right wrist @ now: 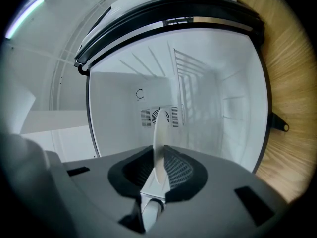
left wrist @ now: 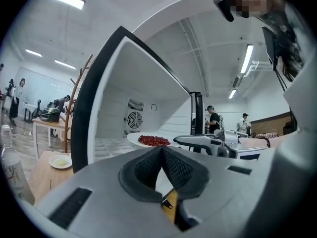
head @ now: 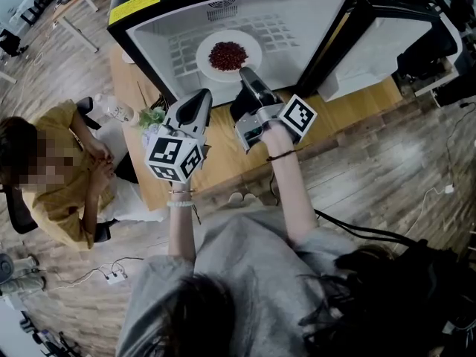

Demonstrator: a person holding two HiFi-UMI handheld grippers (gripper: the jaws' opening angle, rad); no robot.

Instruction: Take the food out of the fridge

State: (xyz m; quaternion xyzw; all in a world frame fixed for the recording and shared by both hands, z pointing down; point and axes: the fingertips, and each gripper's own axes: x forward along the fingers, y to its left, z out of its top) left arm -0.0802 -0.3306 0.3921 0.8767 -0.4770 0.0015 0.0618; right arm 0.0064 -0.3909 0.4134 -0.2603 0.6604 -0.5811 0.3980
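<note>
A white plate [head: 205,59] heaped with red food [head: 228,54] is inside the open fridge [head: 301,21], just above the wire shelf. My right gripper [head: 248,72] is shut on the plate's near rim. In the right gripper view the plate [right wrist: 159,130] stands edge-on between the pads of the right gripper [right wrist: 159,151], with the fridge's back wall and fan behind. My left gripper [head: 201,96] hovers in front of the fridge opening, shut and empty. In the left gripper view the left gripper [left wrist: 162,148] points level at the plate [left wrist: 153,141].
The fridge stands on a wooden table [head: 223,158], its door [head: 387,43] swung open to the right. A bottle [head: 119,112] and a small dish of greens [head: 151,117] sit at the table's left. A person in yellow [head: 59,169] sits beside it.
</note>
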